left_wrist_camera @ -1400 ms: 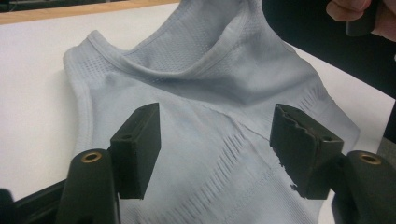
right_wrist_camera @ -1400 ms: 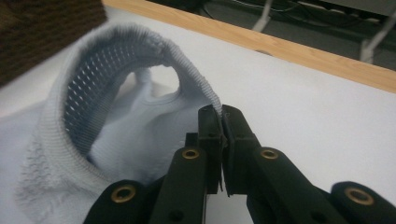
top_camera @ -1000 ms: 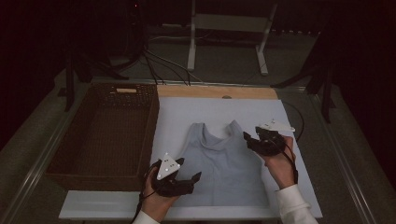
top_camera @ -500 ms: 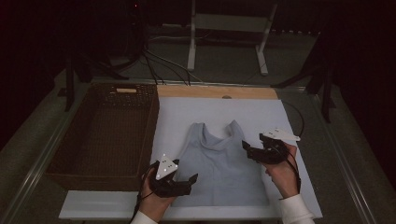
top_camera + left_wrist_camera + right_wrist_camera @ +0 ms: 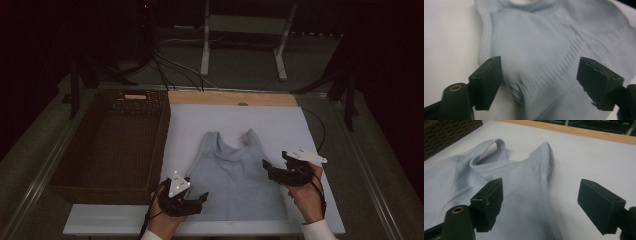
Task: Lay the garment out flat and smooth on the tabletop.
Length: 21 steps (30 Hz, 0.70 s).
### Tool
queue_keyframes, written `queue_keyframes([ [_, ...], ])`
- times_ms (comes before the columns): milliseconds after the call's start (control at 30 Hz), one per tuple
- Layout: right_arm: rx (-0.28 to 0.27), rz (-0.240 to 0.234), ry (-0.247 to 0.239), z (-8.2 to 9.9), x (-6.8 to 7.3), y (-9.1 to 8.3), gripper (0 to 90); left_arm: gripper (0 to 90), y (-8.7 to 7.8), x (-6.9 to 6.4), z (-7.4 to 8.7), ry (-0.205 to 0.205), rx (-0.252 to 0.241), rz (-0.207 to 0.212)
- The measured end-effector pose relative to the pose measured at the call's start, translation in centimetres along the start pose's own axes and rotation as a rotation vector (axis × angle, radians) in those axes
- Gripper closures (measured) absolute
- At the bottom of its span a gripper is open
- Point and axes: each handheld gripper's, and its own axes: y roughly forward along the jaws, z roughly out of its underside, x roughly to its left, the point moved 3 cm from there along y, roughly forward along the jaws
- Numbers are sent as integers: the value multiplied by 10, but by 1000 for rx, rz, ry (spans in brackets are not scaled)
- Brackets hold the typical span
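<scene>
Pale blue ribbed top (image 5: 232, 175) — white mat (image 5: 280, 125), dark brown basket (image 5: 110, 145).

A soft, ribbed knit cloth is seen in the pale blue top (image 5: 232, 172); rough woven wicker in the basket (image 5: 112, 145) at nine o'clock; matt black plastic in the tongs.

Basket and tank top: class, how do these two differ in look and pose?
The basket is dark brown woven wicker; the tank top is pale blue knit. The basket stands rigid with raised walls at the left; the tank top lies flat on the white board. Both rest untouched.
</scene>
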Motion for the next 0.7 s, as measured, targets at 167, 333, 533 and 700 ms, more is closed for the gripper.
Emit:
queue_keyframes([
  [167, 3, 7, 11, 10, -4, -5, 212, 334, 1, 1, 6, 9, 35, -27],
  [333, 10, 15, 19, 17, -10, -7, 214, 472, 2, 6, 11, -10, 68, -47],
  [533, 13, 23, 28, 21, -14, -9, 218, 477, 4, 7, 16, -29, 109, -40],
  [700, 11, 24, 24, 21, -15, -10, 220, 753, 4, 4, 15, -8, 152, -24],
])
